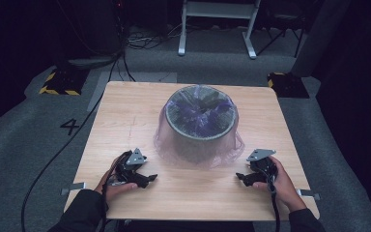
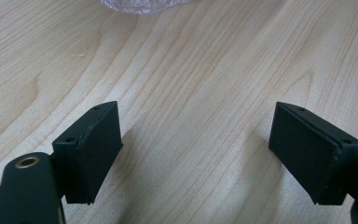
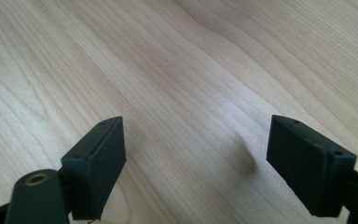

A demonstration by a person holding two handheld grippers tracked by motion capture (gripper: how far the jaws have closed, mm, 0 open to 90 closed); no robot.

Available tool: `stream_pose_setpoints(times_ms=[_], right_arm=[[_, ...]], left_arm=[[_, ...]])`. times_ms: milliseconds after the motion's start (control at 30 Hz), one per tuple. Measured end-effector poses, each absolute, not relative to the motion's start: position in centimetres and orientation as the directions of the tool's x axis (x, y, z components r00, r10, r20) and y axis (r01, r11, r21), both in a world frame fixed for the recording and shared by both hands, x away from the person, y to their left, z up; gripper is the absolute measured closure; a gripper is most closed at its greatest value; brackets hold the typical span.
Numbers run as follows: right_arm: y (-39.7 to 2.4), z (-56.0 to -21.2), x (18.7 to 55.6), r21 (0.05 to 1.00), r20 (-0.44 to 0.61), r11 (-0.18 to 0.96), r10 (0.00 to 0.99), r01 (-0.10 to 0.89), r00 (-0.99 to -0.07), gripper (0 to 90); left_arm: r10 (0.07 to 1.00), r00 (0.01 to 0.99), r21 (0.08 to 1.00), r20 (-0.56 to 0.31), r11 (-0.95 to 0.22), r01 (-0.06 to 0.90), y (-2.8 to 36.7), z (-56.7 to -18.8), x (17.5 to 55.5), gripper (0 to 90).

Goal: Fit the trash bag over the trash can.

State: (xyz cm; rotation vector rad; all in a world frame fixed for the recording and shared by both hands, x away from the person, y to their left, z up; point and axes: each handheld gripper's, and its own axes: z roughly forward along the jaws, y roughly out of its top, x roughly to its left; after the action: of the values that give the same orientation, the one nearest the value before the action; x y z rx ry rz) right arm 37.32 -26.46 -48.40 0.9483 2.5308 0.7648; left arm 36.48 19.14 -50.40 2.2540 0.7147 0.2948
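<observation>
Two claws, left claw [image 1: 147, 180] and right claw [image 1: 240, 178], rest released near the desk's [image 1: 125, 111] front edge; the bag-lined bin [image 1: 200, 126] stands mid-desk between them. Likely approach step; next, reach the bag's [image 1: 166, 142] loose skirt.

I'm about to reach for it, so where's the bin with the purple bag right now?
In the high view the bin stands mid-table, slightly toward the far edge, ahead of and between the left gripper and right gripper.

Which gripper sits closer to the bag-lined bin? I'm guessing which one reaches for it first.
Left, slightly. The left gripper rests just below the bag's spread skirt at the bin's front-left; the right gripper sits off the front-right, a little farther away. Both stand open, apart from it.
</observation>
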Motion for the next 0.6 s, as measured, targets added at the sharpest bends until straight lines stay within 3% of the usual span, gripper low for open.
stream_pose_setpoints(times_ms=[600], right_arm=[[-29.6,-49.8,35.8,0.699,-0.038,0.497,0.743,0.514,-0.668,16.2]], left_arm=[[0.575,0.818,0.715,-0.004,-0.570,0.404,19.1,-50.4,36.5,16.5]])
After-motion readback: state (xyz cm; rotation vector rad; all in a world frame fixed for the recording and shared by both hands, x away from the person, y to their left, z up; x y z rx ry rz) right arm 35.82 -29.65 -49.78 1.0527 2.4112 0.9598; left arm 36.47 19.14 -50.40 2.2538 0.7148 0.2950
